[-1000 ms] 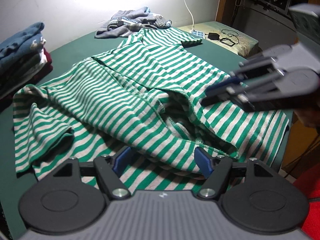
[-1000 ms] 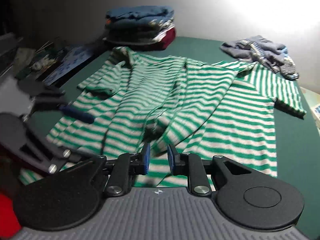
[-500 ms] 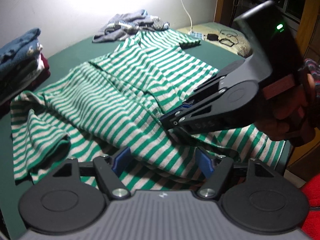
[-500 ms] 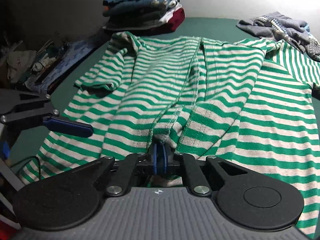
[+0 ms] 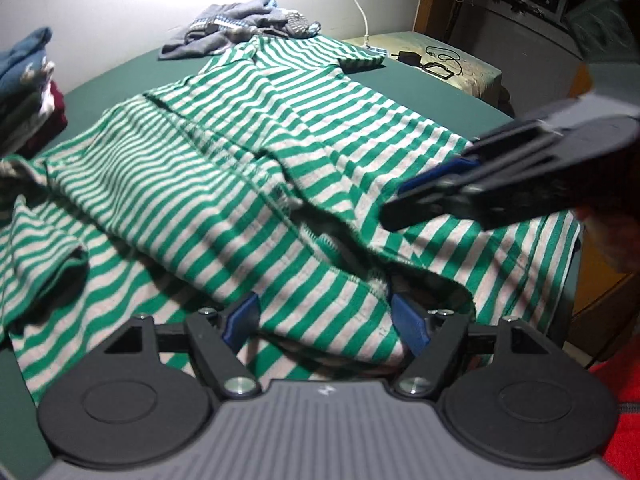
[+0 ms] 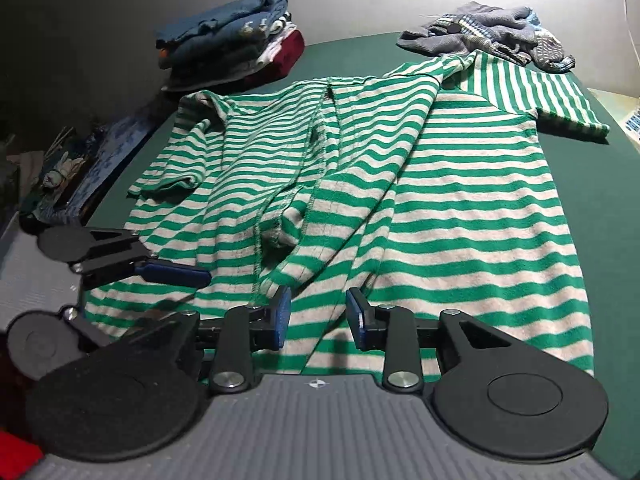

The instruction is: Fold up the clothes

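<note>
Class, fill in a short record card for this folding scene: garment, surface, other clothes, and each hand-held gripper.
garment: green-and-white striped shirt, spread out, middle bunched
surface: green table
other clothes: folded stack; loose grey pile
left hand-held gripper: open, shirt hem between fingers
right hand-held gripper: jaws opening, above shirt

A soft knit cloth with a faintly fuzzy, matt face is being shown by the green-and-white striped shirt [image 6: 460,184], its stitched seams standing slightly raised. Matt green fabric is being shown by the desk [image 6: 600,216] beneath it. Matt black plastic arms, blue rubbery pads and shiny metal rivets are being displayed on the right claw [image 6: 318,314] and the left claw [image 5: 326,322]. Thicker, nubbly knit is being seen in the grey clothes heap [image 6: 488,32].
</note>
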{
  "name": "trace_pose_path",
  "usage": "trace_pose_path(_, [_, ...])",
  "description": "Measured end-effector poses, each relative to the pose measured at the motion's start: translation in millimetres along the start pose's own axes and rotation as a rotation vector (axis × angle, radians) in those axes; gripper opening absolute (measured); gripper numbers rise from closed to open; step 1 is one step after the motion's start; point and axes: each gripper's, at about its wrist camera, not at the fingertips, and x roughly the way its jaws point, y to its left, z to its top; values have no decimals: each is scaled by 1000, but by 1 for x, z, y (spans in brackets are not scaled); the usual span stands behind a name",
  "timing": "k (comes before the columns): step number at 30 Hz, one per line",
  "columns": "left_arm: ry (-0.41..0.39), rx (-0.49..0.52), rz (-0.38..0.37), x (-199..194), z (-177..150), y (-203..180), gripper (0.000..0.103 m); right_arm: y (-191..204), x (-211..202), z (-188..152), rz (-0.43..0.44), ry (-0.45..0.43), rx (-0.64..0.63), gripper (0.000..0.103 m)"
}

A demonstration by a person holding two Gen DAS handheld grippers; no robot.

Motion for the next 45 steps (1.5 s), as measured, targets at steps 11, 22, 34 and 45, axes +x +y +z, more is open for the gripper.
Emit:
trace_pose_path(11, [-52, -286, 229, -39, -8, 92, 75, 24, 12, -6, -11, 59, -127, 21])
trace_pose_path(22, [-46, -458, 354, -51, -36, 111, 75, 76, 51, 76, 124, -74, -518, 34])
trace_pose_path(34, [-9, -430, 555, -47, -38, 92, 82, 168, 167, 97, 296, -31, -975, 33])
trace_pose_path(45, [-93, -454, 542, -64, -21, 117, 83, 124, 168, 141, 381, 26, -604, 0])
